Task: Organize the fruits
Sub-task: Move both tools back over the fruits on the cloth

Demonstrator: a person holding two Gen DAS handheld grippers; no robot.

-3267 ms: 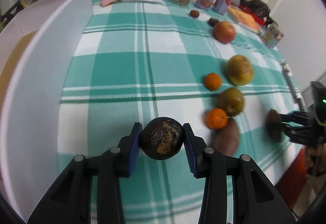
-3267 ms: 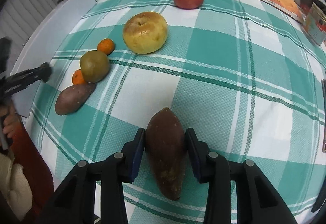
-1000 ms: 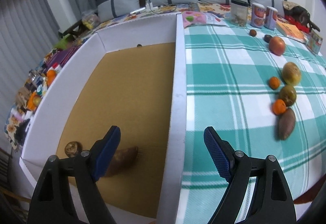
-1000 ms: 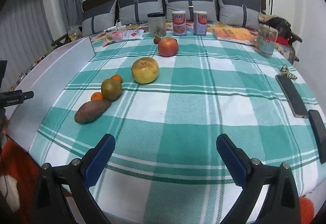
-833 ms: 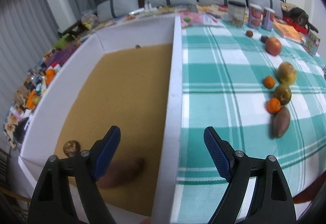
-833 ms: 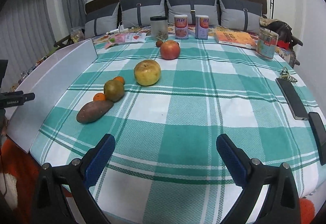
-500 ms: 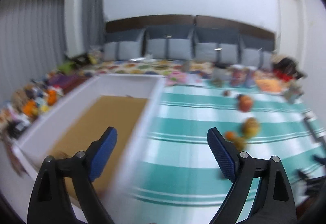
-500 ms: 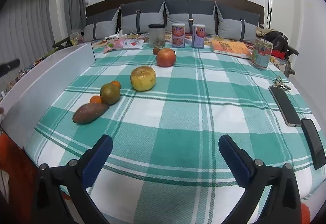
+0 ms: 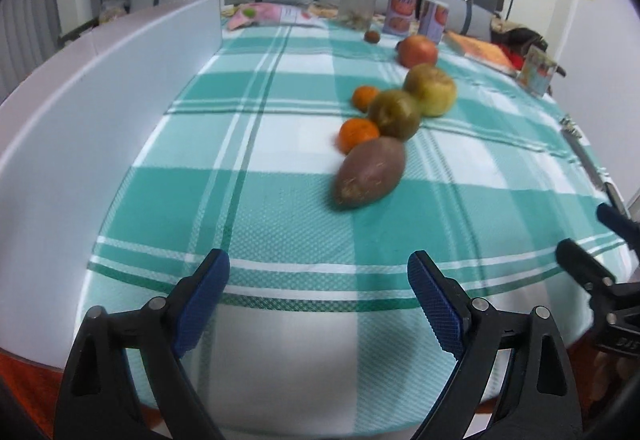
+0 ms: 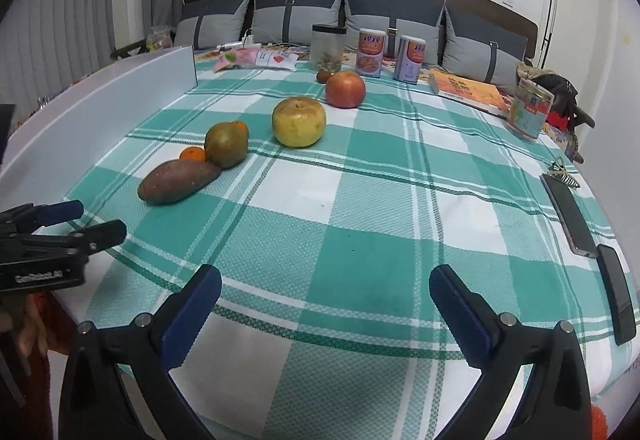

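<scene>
Dim indoor light, fisheye warp, slight blur.

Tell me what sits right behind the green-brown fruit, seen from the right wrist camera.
Behind the green-brown fruit only an orange sliver of a small tangerine peeks out; the rest is hidden. The left wrist view shows that tangerine whole, beside the fruit.

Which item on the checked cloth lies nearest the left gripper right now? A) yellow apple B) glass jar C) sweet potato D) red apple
C: the sweet potato is the closest item ahead of the open left gripper, at the near end of the fruit row.
</scene>
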